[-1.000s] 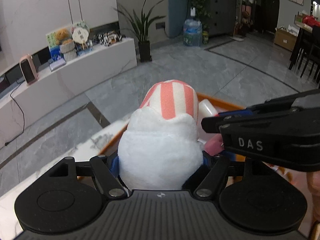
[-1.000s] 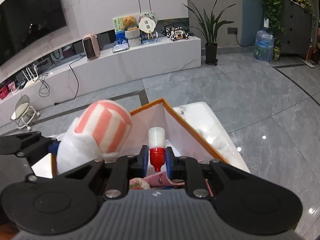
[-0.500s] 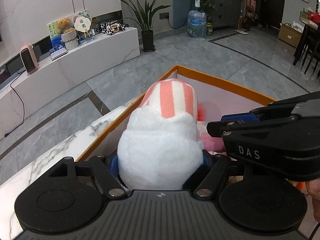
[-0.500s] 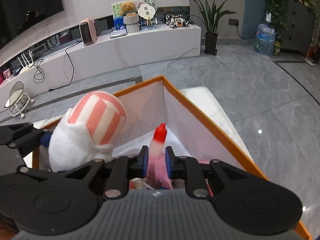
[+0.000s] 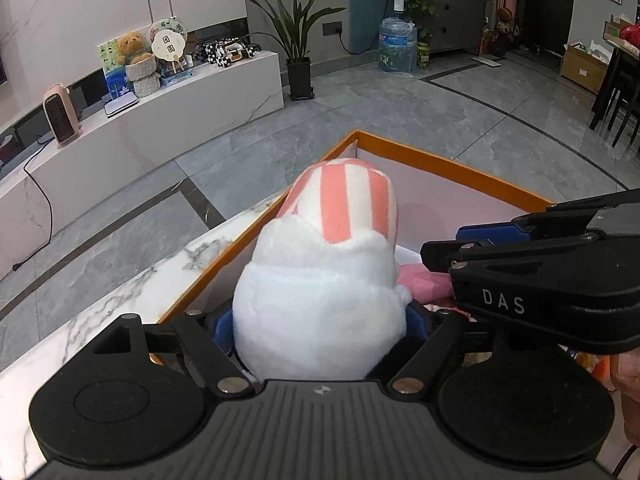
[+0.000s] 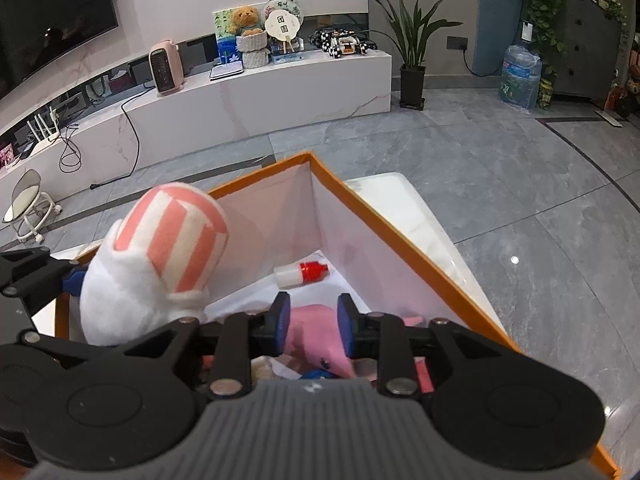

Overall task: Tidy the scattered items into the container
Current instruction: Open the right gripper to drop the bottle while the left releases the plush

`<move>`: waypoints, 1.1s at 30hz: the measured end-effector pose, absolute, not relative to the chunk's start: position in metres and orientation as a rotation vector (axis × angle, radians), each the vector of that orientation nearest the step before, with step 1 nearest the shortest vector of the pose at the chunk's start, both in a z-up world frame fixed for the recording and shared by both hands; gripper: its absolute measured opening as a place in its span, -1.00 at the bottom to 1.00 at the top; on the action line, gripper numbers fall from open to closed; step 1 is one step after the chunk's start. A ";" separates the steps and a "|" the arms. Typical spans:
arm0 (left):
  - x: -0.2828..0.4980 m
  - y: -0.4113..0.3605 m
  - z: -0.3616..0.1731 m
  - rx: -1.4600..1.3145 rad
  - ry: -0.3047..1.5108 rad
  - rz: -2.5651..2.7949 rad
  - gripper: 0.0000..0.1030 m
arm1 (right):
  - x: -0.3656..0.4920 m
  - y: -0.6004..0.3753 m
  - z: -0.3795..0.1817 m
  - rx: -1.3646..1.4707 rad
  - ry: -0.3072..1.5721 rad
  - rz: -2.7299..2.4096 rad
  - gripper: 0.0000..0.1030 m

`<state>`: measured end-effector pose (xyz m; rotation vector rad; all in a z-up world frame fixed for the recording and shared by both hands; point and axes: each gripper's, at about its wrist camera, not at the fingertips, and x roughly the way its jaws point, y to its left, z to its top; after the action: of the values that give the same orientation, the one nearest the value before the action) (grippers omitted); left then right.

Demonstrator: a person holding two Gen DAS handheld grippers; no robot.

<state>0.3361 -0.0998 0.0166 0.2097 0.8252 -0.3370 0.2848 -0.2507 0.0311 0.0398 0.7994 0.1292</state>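
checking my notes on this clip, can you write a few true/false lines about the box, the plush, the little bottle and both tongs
1. The striped plush sits between the left tongs' pads. True.
2. The small bottle with the red cap is gripped by the right tongs. False: it lies loose on the floor of the box, ahead of the tongs, whose jaws have just been opening.
3. The box has an orange rim. True.
4. The box stands on the grey floor tiles. False: it stands on a white marble tabletop.
5. A pink soft toy lies between the right tongs' pads. True.
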 end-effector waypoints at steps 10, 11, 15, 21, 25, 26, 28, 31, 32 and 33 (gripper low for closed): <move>0.328 -0.099 0.029 0.233 0.819 -0.354 0.80 | 0.276 -0.255 0.052 0.061 0.748 0.112 -0.30; 0.327 -0.099 0.031 0.234 0.816 -0.355 0.80 | 0.274 -0.255 0.054 0.060 0.746 0.113 -0.30; 0.324 -0.100 0.038 0.235 0.812 -0.362 0.81 | 0.268 -0.253 0.062 0.050 0.735 0.119 -0.28; 0.315 -0.100 0.050 0.244 0.791 -0.362 0.81 | 0.257 -0.252 0.075 0.042 0.710 0.118 -0.24; 0.307 -0.094 0.063 0.243 0.769 -0.355 0.81 | 0.249 -0.250 0.084 0.034 0.698 0.117 -0.24; 0.305 -0.093 0.068 0.242 0.764 -0.354 0.81 | 0.246 -0.250 0.086 0.034 0.694 0.118 -0.24; 0.299 -0.091 0.076 0.236 0.754 -0.354 0.81 | 0.240 -0.250 0.091 0.034 0.685 0.120 -0.23; 0.292 -0.088 0.089 0.200 0.752 -0.378 0.81 | 0.230 -0.250 0.098 0.040 0.672 0.121 -0.21; 0.292 -0.087 0.091 0.181 0.756 -0.395 0.81 | 0.227 -0.250 0.101 0.043 0.667 0.120 -0.20; 0.292 -0.086 0.092 0.163 0.761 -0.412 0.82 | 0.223 -0.250 0.103 0.046 0.663 0.119 -0.19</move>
<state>0.2916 -0.0858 0.0920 0.1633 0.7615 -0.4119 0.2229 -0.2499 0.1027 0.0463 0.6632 0.1193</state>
